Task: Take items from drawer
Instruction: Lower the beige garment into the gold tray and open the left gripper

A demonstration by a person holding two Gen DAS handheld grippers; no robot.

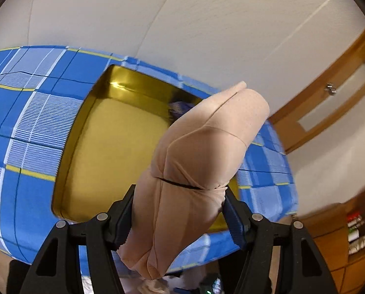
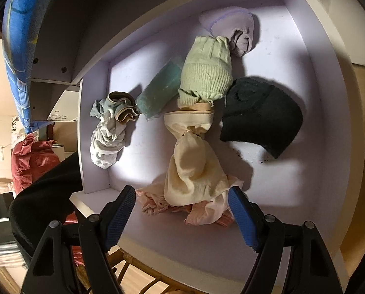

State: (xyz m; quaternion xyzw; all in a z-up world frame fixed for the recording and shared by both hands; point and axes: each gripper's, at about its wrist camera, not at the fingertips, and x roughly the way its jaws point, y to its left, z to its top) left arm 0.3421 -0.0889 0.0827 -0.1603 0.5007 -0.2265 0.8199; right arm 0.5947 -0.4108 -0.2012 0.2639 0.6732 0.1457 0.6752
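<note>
My left gripper (image 1: 178, 210) is shut on a beige rolled stocking bundle (image 1: 202, 161), held above a gold tray (image 1: 109, 147) that sits on a blue plaid cloth. My right gripper (image 2: 182, 210) is open over the white open drawer (image 2: 329, 112), its fingertips on either side of a cream knotted cloth (image 2: 192, 169) lying on a pink garment (image 2: 202, 210). Also in the drawer lie a pale green knit roll (image 2: 207, 73), a dark green sock (image 2: 261, 115), a lilac sock ball (image 2: 231, 27), a teal roll (image 2: 160, 90) and a white crumpled garment (image 2: 109, 132).
The blue plaid cloth (image 1: 35, 122) covers the surface around the tray, with a white wall behind and a wooden door (image 1: 329, 98) at right. A wooden shelf with small items (image 1: 356, 235) stands lower right. A rattan frame (image 2: 138, 264) shows below the drawer front.
</note>
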